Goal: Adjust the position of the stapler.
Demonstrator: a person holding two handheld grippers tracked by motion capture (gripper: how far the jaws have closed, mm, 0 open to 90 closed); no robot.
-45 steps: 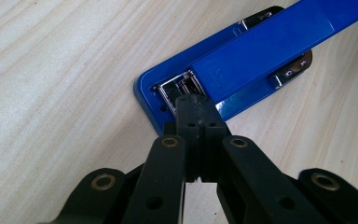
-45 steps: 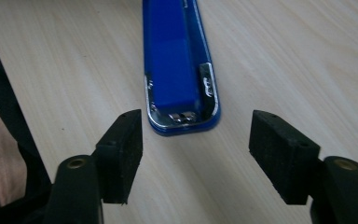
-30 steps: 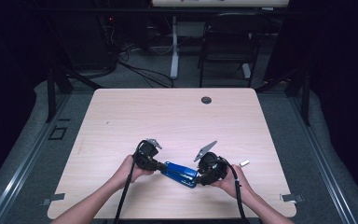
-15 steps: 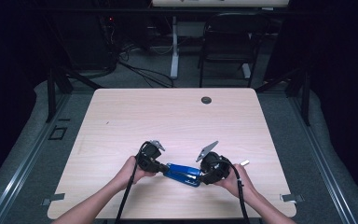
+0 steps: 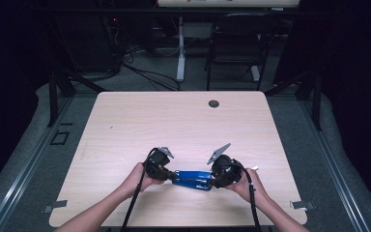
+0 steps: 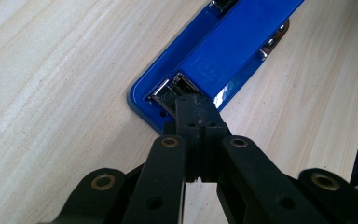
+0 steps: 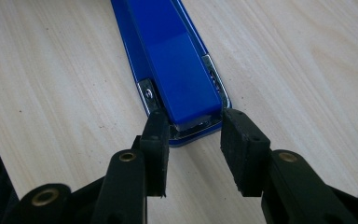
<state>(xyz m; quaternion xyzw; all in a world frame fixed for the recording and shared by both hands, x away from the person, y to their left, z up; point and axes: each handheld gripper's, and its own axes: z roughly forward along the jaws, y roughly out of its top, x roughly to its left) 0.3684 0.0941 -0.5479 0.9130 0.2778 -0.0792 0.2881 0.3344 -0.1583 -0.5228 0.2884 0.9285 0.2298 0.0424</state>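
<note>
A blue stapler [image 5: 192, 179] lies flat near the front edge of the wooden table [image 5: 174, 121], between the two hands. My left gripper [image 5: 172, 176] is at its left end. In the left gripper view its jaws are shut together with nothing between them, and the gripper [image 6: 196, 105] rests its tips on the metal mouth of the stapler [image 6: 233, 51]. My right gripper [image 5: 212, 182] is at the other end. In the right gripper view the gripper [image 7: 193, 123] has one pad on each side of the rear end of the stapler [image 7: 177, 60].
A black round grommet [image 5: 214, 103] sits in the tabletop near the far edge. A small white item [image 5: 254, 168] lies just right of the right hand. A dark chair [image 5: 236, 43] and cables stand beyond the table. Both forearms come in over the front edge.
</note>
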